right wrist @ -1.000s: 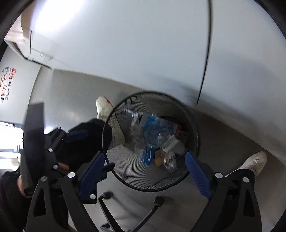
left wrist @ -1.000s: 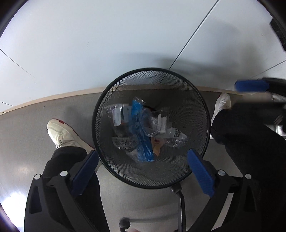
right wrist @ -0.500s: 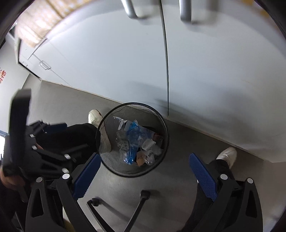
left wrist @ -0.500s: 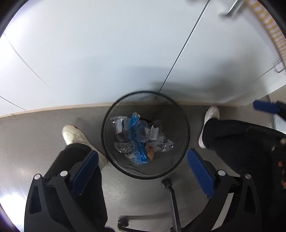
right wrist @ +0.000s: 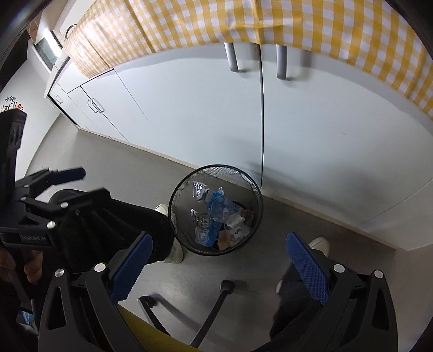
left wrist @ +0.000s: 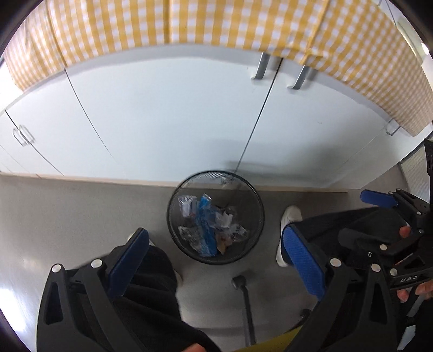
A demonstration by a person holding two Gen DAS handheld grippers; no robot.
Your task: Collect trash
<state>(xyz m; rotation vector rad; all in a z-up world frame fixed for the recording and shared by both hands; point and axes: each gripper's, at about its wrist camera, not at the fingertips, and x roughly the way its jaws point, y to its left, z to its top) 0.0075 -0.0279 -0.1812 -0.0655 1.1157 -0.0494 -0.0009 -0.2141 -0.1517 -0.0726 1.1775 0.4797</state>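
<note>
- Change from the earlier frames: both cameras have risen well above the bin [left wrist: 215, 216]. It now fills only a small area at centre frame, where it filled most of the lower half a second ago.
- Newly in view along the top edge of both views: a yellow-and-white checked cloth [left wrist: 216, 24] hanging over white cabinet doors [left wrist: 167, 116] with metal bar handles [right wrist: 232, 58].
- Left gripper [left wrist: 216, 260]: jaws spread wide, nothing between them, as in the earlier frames. Its blue pads [left wrist: 304, 264] have a fine ribbed texture; the arms are black plastic with silver rivets.
- Right gripper [right wrist: 220, 266]: jaws likewise spread wide and empty. It also appears at the right edge of the left view, held in a hand.
- Bin: round, black wire mesh, standing on grey floor [left wrist: 67, 211] just beside the cabinet base, between the person's two white shoes [right wrist: 173, 250].
- Trash [right wrist: 219, 216]: lies inside the bin, in the same heap as before. It consists of crumpled clear plastic wrappers, a blue plastic bag and a small tan scrap.
- Lower frame: black chair legs with castors [right wrist: 227, 287] and a yellow seat edge.
</note>
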